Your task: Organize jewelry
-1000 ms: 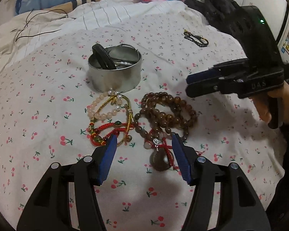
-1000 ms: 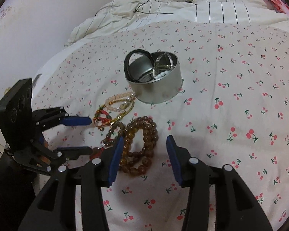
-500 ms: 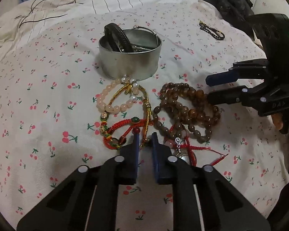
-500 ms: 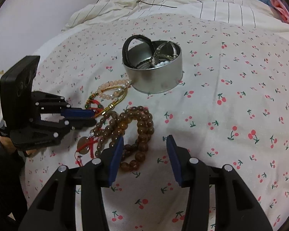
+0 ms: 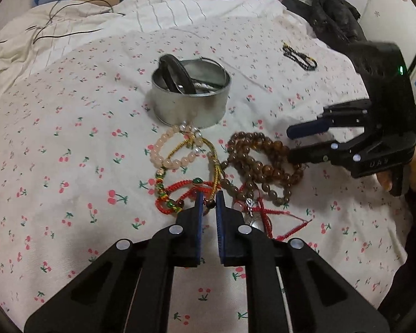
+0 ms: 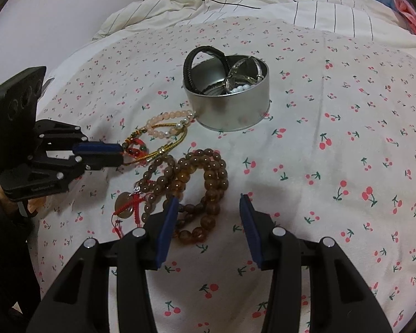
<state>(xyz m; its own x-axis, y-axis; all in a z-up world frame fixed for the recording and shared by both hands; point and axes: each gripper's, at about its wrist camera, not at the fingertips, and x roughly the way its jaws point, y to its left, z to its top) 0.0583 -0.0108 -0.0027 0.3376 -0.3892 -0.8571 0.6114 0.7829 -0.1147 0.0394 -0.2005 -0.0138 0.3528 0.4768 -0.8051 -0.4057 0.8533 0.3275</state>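
2 grippers over a cherry-print bedsheet here, and only the left one has got hold of anything. The left gripper is clenched tight on the red braided cord bracelet, its blue pads pinching the cord and a dark bead right at the tips. From the right wrist view you can see the same thing side-on: left gripper nipped down on that red bracelet at the edge of the pile.

The right gripper is hanging loose, jaws spread about halfway with nothing between them but sheet. Its left finger sits just over the edge of the brown bead strand, though I can't tell if it touches.

Rest of the jewelry is lying in 1 tangled heap on the sheet: a pale pink bead bracelet touching the foot of the tin, a gold-yellow cord looped through it, then the brown beads with a red-strung pendant beside them.

The round metal tin stands upright just behind the heap, with a black band leaning out over its rim and some silvery bangles inside. There's 1 small dark chain lying well apart, further back on the sheet.
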